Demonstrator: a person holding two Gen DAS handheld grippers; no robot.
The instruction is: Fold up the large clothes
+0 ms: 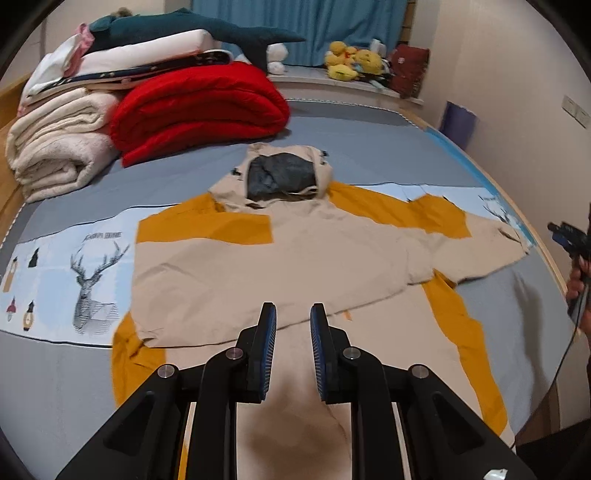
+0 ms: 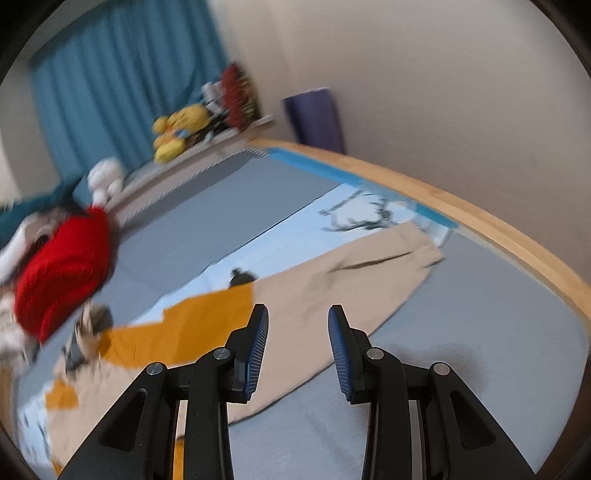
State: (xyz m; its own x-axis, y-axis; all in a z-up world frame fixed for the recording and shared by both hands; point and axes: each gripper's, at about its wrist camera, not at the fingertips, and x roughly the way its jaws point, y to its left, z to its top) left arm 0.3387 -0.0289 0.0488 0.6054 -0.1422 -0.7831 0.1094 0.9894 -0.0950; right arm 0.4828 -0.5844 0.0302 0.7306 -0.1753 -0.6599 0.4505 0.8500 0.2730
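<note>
Both tongs (image 1: 293, 314) (image 2: 298, 315) parted above jacket (image 1: 295, 258); nothing gripped

One jacket (image 1: 280, 258) — two tongs (image 1: 293, 314) (image 2: 298, 315)

Lay spread flat on the bed (image 1: 184, 177): a hooded jacket (image 1: 295, 251), hood toward the curtain (image 1: 295, 26). Left of the jacket's hood, stacked on the bed: a rolled quilt (image 1: 199, 107) and a folded blanket (image 1: 59, 147). Beyond the hood, on a ledge: plush toys (image 1: 351, 61).
</note>
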